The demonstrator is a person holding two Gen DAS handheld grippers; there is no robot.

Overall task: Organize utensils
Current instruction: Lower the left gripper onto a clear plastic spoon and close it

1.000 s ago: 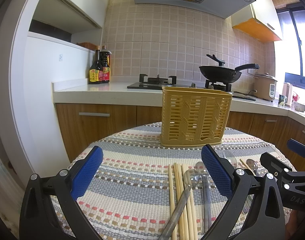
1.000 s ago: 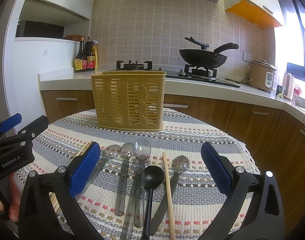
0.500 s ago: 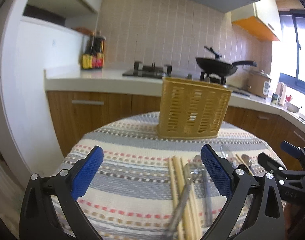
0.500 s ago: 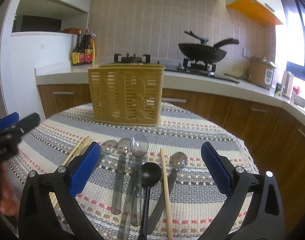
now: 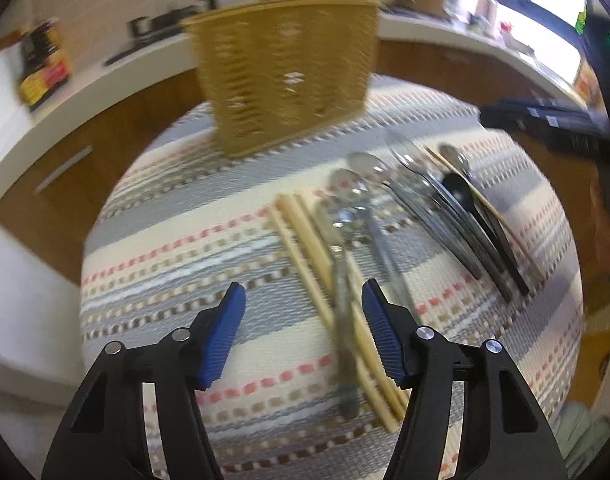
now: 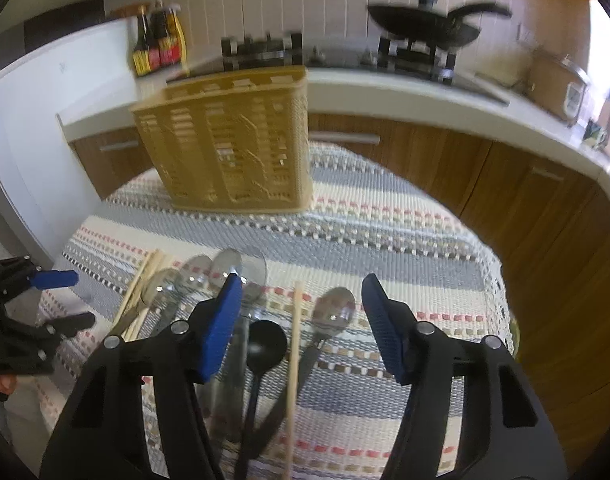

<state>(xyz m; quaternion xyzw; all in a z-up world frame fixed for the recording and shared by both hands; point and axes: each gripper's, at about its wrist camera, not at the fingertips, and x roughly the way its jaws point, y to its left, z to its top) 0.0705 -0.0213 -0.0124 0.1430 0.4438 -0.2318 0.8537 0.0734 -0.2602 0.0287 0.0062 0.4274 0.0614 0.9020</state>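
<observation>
Both grippers tilt down over the striped cloth (image 6: pixel 405 232), jaws just narrowed but gripping nothing. The left gripper (image 5: pixel 304 334) hovers above chopsticks (image 5: pixel 305 236) and a clear spoon (image 5: pixel 341 264); the right gripper (image 6: pixel 301 320) over the black spoon (image 6: pixel 265 346). The basket (image 6: pixel 229 148) stands behind.

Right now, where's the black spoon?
In the right wrist view, the black spoon lies on the striped cloth, between a clear spoon and a single chopstick.
</observation>
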